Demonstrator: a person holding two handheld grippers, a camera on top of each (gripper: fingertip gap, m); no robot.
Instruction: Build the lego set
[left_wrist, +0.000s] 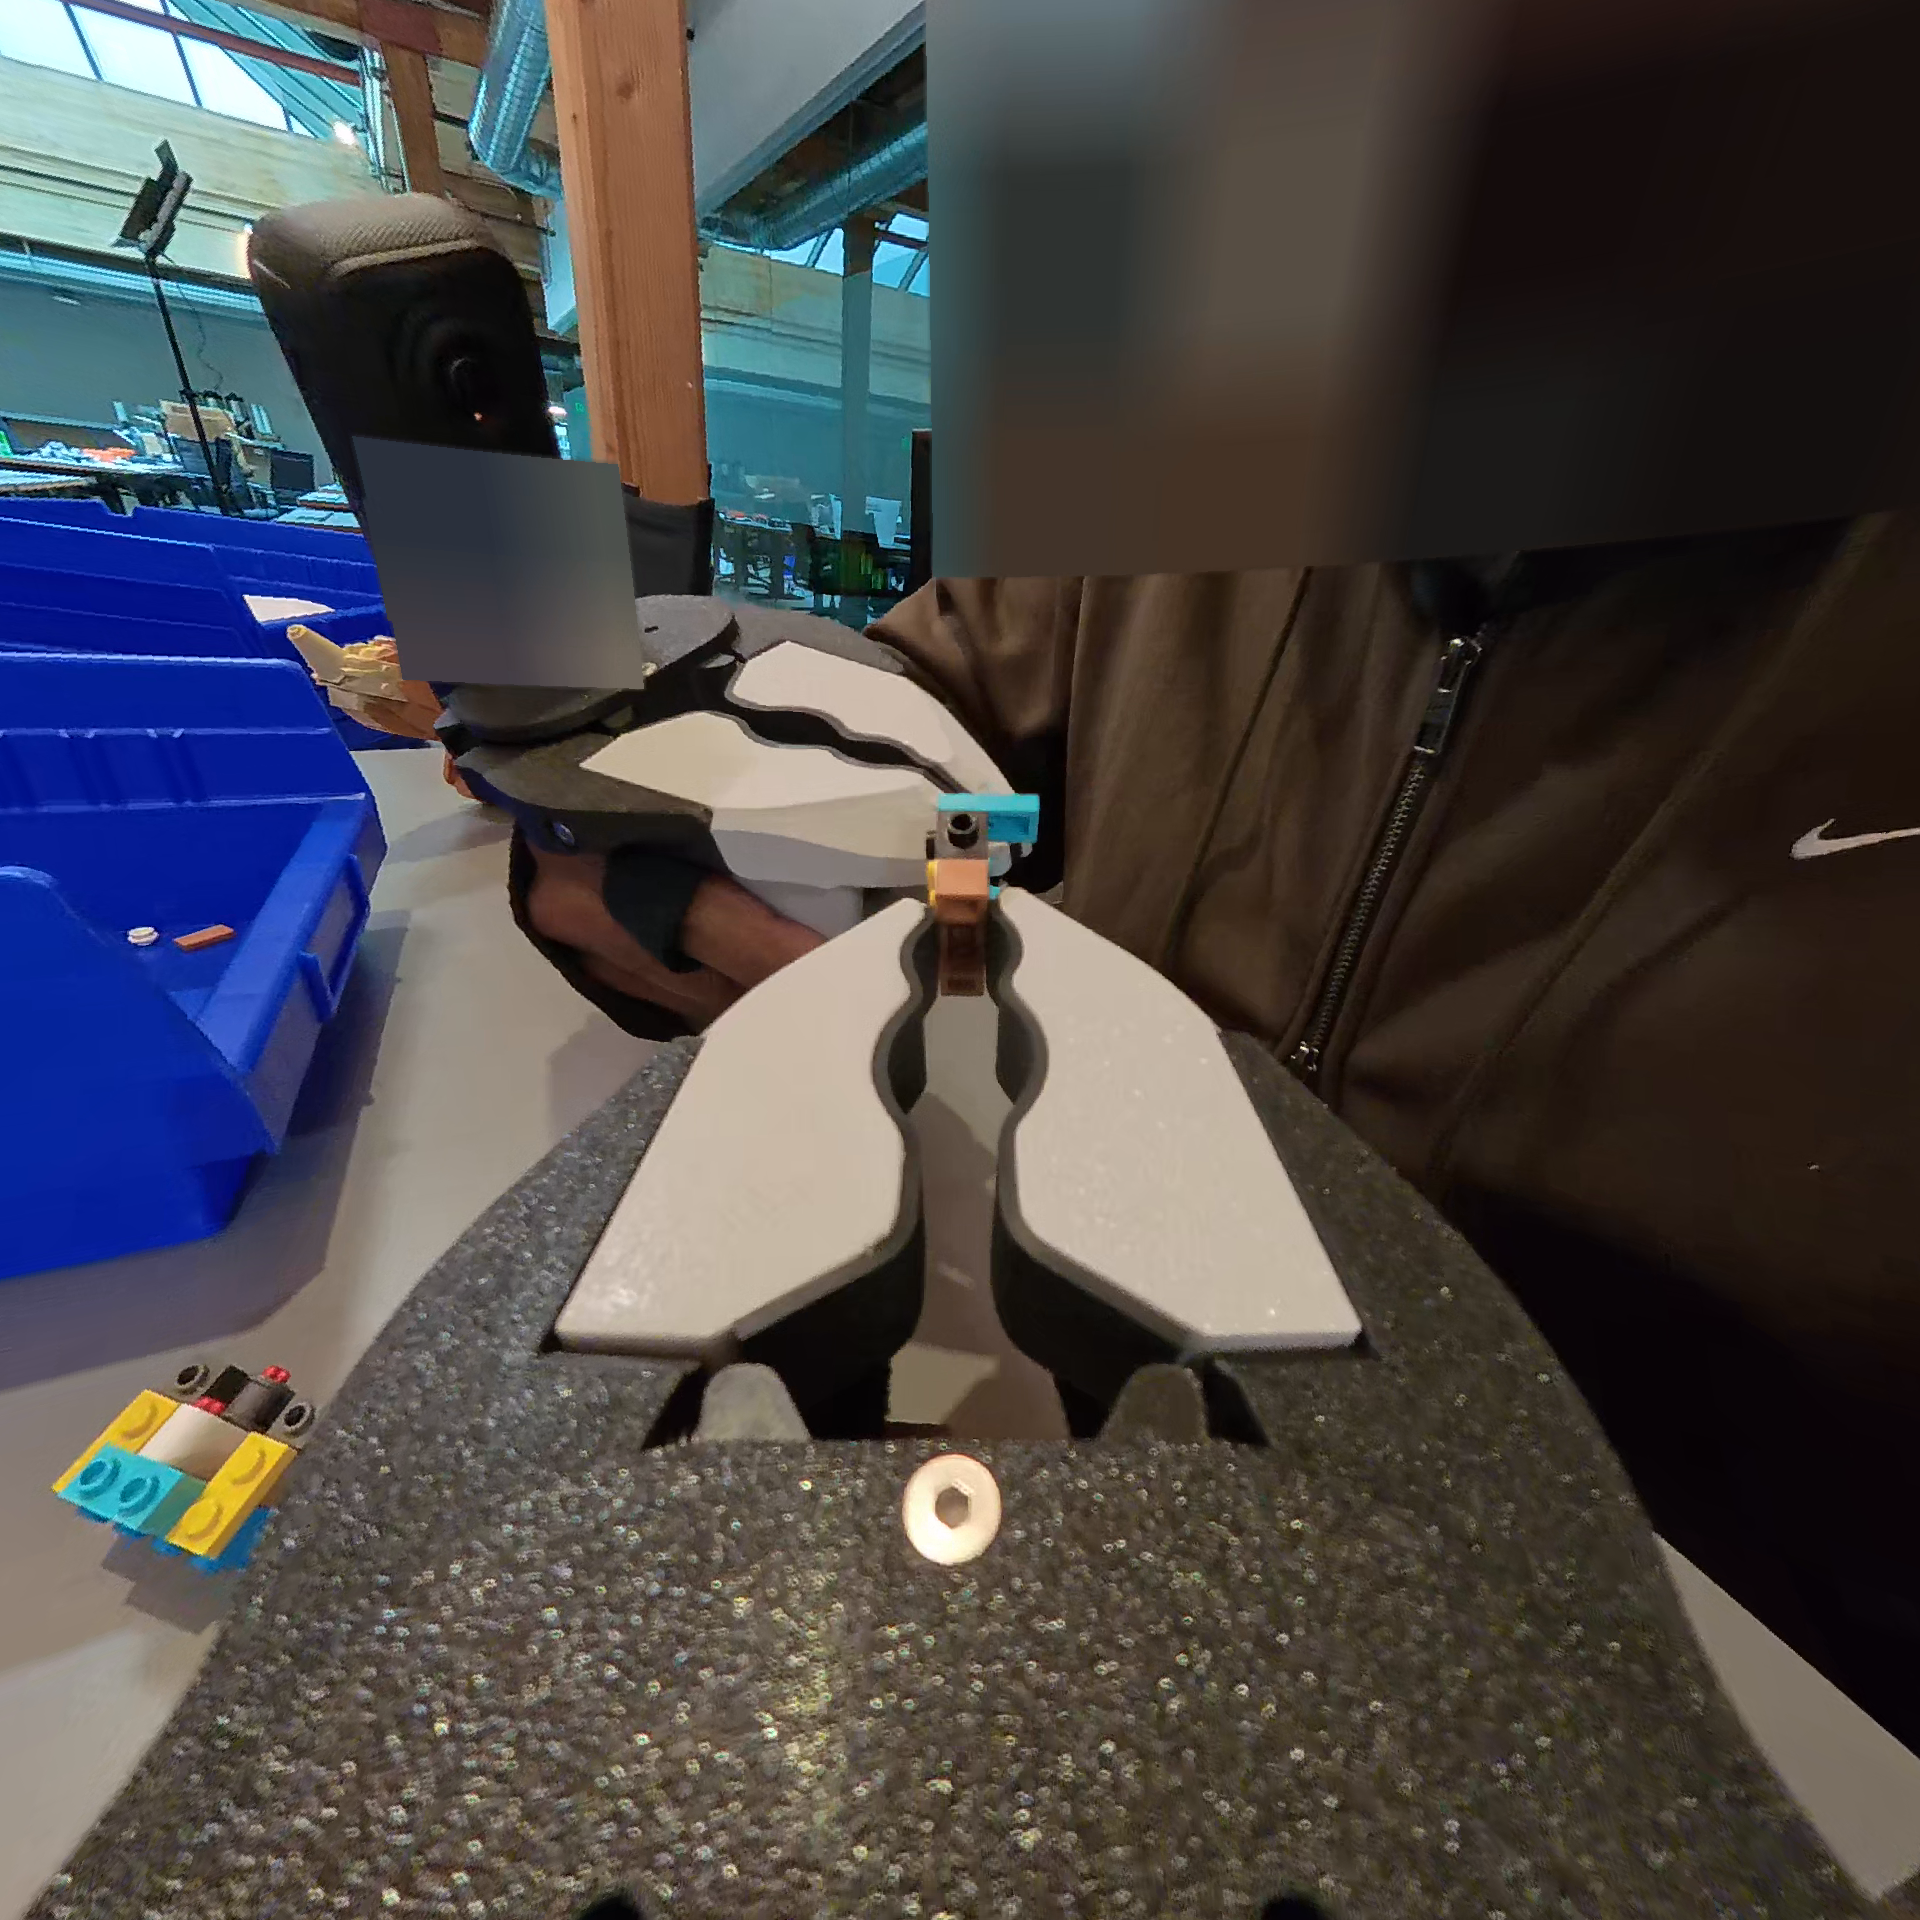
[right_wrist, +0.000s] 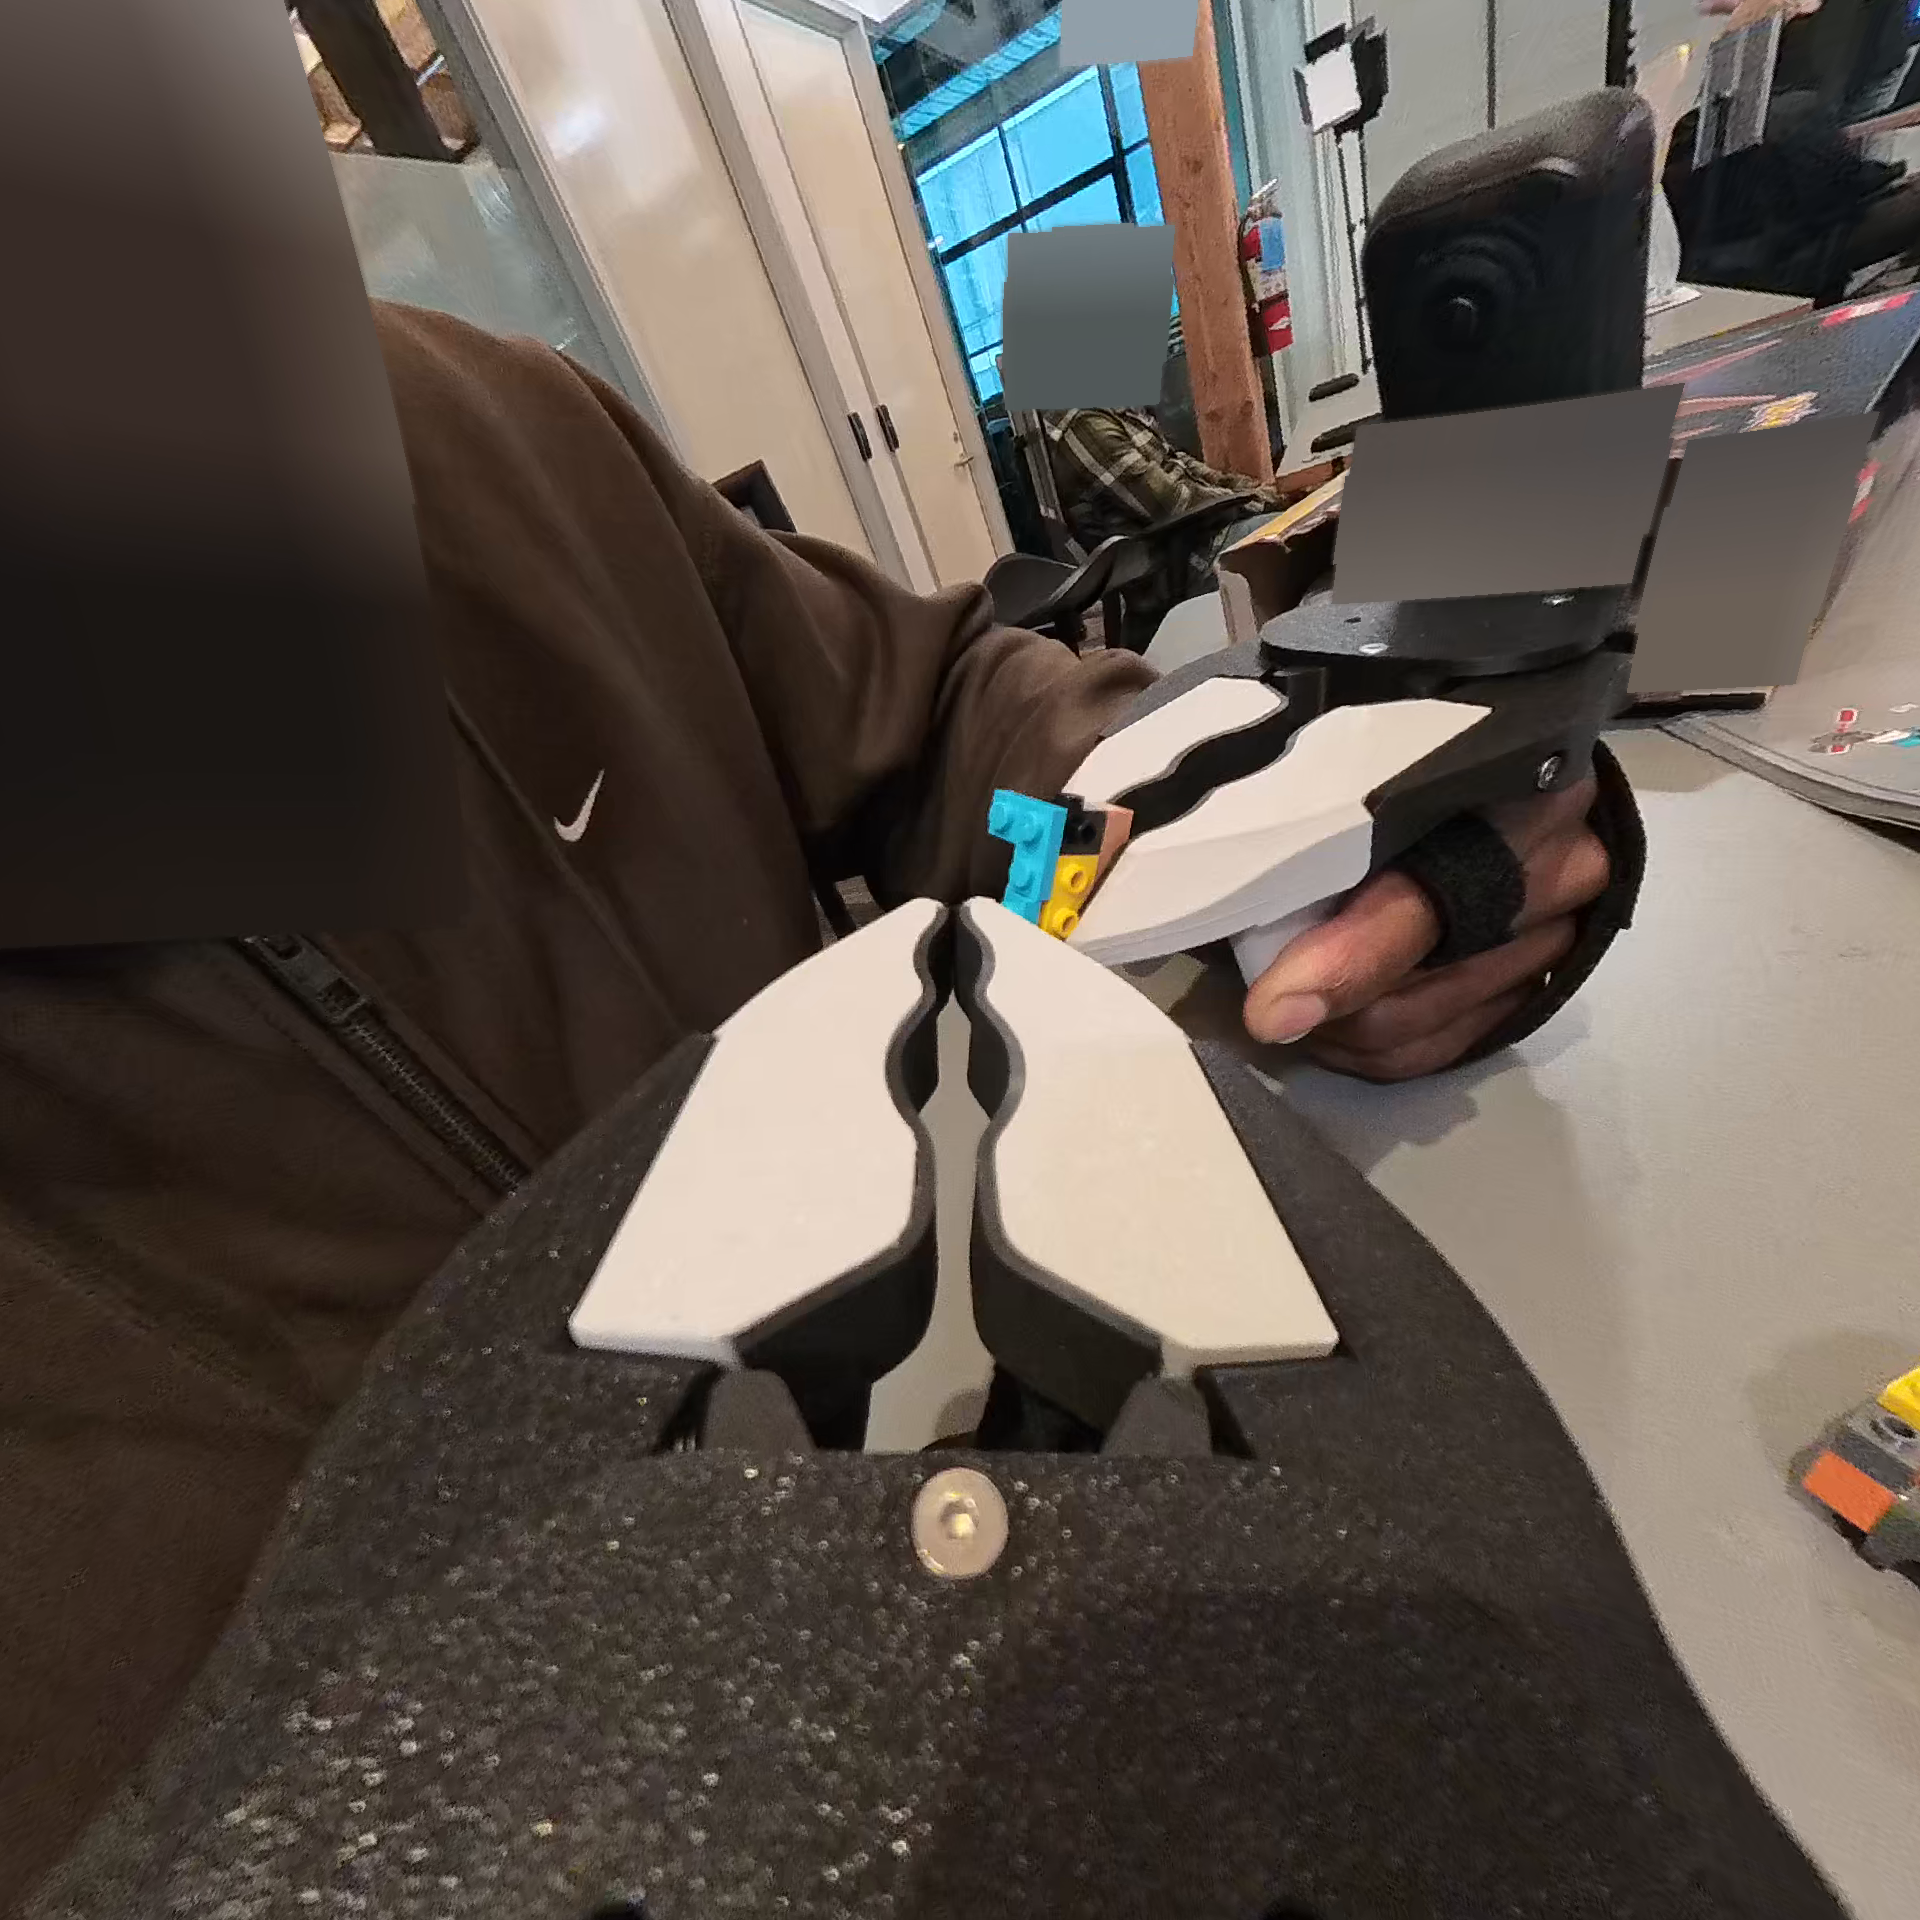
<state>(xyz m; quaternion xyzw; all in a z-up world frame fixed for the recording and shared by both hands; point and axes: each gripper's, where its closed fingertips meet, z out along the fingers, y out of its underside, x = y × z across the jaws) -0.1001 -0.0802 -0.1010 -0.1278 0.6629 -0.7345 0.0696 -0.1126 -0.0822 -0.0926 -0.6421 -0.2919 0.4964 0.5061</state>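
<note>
The lego piece (left_wrist: 961, 883), a small cluster of turquoise, black, yellow, tan and brown bricks, is pinched at its brown end between the tips of the left gripper (left_wrist: 961, 935), held up in the air in front of the person's brown jacket (left_wrist: 1558, 883), likely so its free end is open for joining. In the right wrist view the same cluster (right_wrist: 1049, 862) sits just beyond the right gripper (right_wrist: 954, 914), whose fingers are pressed together at the tips; whether they pinch a tiny part I cannot tell.

A second build (left_wrist: 177, 1465) of yellow, turquoise and white bricks rests on the grey table (left_wrist: 468, 987), well apart, probably awaiting this piece. Loose parts lie in a blue bin (left_wrist: 187, 987) beside it.

The only branding is a white swoosh logo (right_wrist: 579, 808) on the jacket; no readable writing shows.
</note>
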